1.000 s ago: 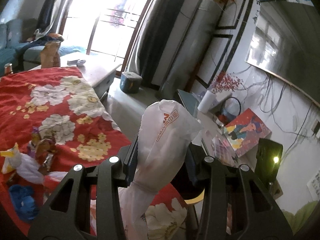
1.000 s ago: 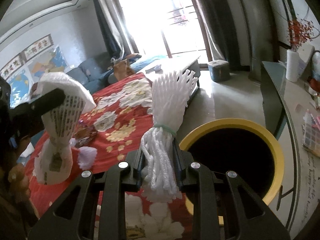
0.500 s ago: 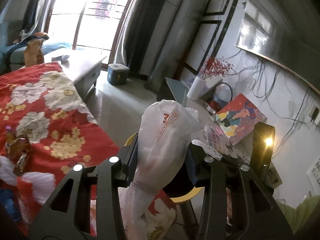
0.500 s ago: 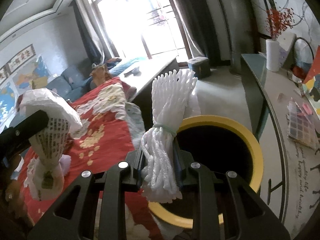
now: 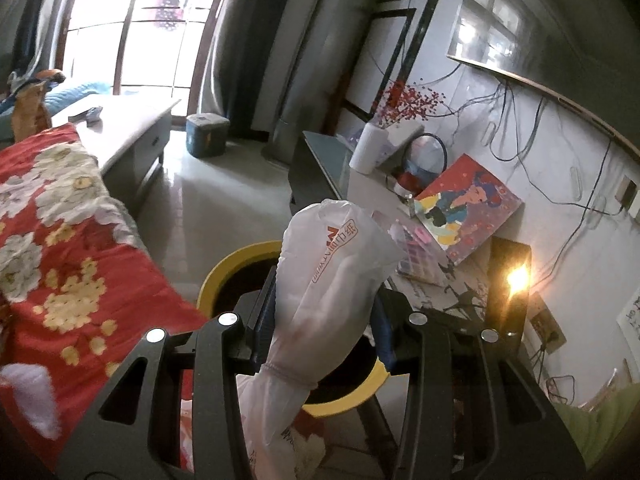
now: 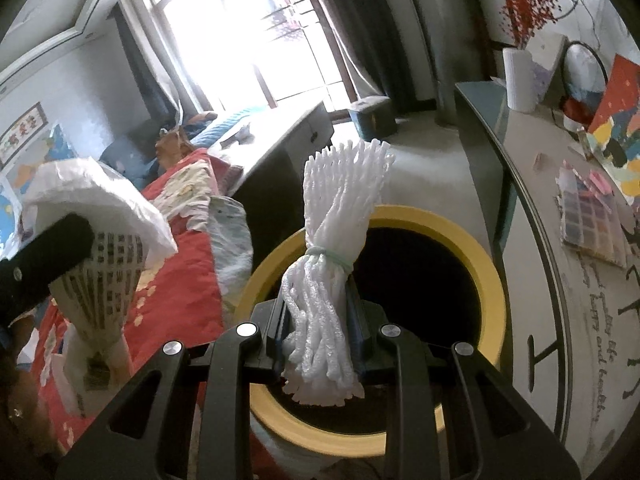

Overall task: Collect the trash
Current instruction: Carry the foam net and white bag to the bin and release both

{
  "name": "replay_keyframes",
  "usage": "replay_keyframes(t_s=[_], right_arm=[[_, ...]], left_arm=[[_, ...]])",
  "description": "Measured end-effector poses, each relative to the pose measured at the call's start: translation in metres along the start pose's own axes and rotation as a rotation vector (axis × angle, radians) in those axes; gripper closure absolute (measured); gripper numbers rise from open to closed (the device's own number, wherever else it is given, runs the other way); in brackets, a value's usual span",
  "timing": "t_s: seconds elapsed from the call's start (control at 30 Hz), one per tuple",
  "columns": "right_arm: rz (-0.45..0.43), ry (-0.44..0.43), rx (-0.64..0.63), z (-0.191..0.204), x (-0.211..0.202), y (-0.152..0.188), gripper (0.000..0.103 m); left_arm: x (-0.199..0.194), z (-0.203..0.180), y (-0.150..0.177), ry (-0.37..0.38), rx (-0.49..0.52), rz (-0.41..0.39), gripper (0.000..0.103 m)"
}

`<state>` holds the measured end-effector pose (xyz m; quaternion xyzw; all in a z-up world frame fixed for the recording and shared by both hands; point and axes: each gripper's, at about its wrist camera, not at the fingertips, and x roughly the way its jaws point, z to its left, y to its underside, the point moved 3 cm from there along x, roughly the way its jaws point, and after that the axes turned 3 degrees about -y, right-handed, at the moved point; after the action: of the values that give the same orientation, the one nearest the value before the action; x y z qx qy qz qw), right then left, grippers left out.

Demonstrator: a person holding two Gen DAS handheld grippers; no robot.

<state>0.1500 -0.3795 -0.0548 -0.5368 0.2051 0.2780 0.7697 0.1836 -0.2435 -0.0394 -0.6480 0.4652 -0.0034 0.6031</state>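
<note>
My left gripper [image 5: 324,312] is shut on a crumpled white plastic bag [image 5: 332,272] with red print and holds it over the near rim of the yellow-rimmed trash bin [image 5: 224,272]. My right gripper [image 6: 320,312] is shut on a white foam net bundle [image 6: 336,240] tied with a green band, above the bin's [image 6: 472,236] dark opening. The left gripper with its bag [image 6: 100,240] shows at the left of the right wrist view.
A bed with a red floral cover [image 5: 52,264] lies left of the bin. A side table [image 6: 560,280] with a paint palette, a colourful picture [image 5: 468,208] and a paper roll [image 5: 368,148] stands to the right. A low white table [image 5: 132,128] and a small blue box [image 5: 206,136] stand near the window.
Both grippers have moved right, from over the bed to the bin. The bin now sits under both held items. Both grips are unchanged.
</note>
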Motion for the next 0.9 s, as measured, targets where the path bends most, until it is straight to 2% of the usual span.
replay_keyframes(t_s=[0.53, 0.67, 0.7, 0.77, 0.83, 0.9], right_arm=[[0.055, 0.008, 0.074, -0.033, 0.015, 0.018, 0.078], [0.069, -0.002, 0.087, -0.036, 0.018, 0.021, 0.076], [0.072, -0.002, 0.089, -0.037, 0.019, 0.022, 0.072], [0.072, -0.002, 0.099, -0.039, 0.019, 0.024, 0.064], [0.065, -0.003, 0.101, -0.039, 0.018, 0.024, 0.056], [0.06, 0.004, 0.095, -0.04, 0.017, 0.024, 0.048]], left_arm=[[0.051, -0.007, -0.004, 0.006, 0.043, 0.033, 0.069], [0.063, -0.005, -0.006, 0.006, 0.034, 0.048, 0.068], [0.066, -0.005, -0.005, 0.005, 0.032, 0.053, 0.067], [0.069, -0.004, -0.006, -0.002, 0.026, 0.054, 0.061], [0.07, -0.001, -0.008, -0.011, 0.014, 0.05, 0.044], [0.068, 0.005, -0.009, -0.006, -0.017, 0.046, 0.035]])
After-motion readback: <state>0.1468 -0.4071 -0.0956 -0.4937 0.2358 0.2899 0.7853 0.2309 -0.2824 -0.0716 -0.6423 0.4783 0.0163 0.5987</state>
